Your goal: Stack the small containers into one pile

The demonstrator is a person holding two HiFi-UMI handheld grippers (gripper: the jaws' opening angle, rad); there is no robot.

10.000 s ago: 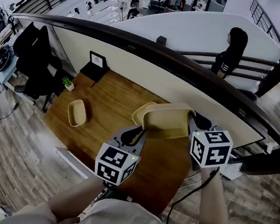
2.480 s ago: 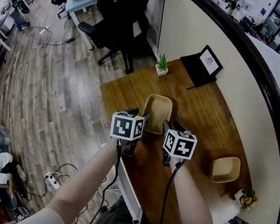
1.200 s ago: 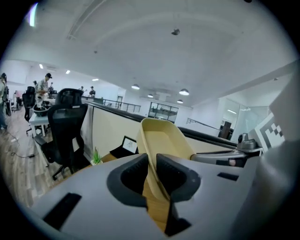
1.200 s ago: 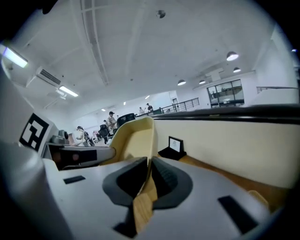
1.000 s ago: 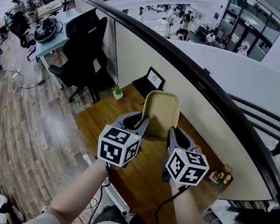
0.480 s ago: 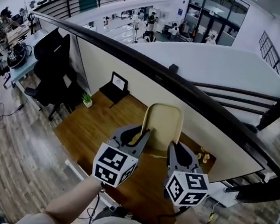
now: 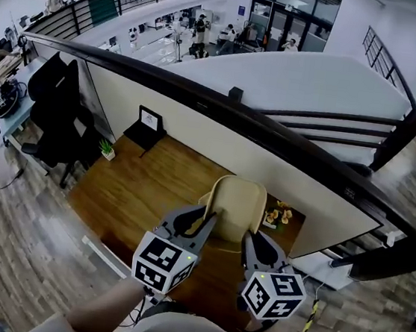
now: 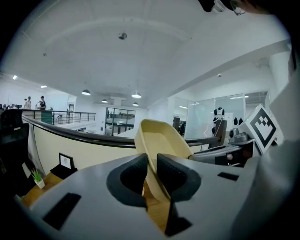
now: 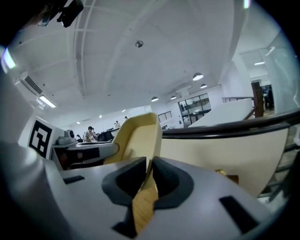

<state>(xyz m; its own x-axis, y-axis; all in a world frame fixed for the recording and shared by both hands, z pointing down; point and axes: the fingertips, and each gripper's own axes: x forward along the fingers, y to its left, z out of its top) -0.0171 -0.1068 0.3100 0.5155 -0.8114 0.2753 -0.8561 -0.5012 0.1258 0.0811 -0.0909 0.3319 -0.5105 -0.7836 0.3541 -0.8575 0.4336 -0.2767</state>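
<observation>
While both grippers pinched it, the beige container (image 7: 237,203) hung raised above the wooden table (image 7: 137,190), with its hollow visible from above. The left hand-held gripper (image 7: 203,221) clamped one long rim and the right hand-held gripper (image 7: 247,241) clamped the other. Each gripper view showed its pads closed tight on that thin wall, a contact the head view left unclear. Only the head view showed the potted plant (image 7: 107,148) and the framed card (image 7: 149,120) at the table's far end. The card's print was too small to read.
</observation>
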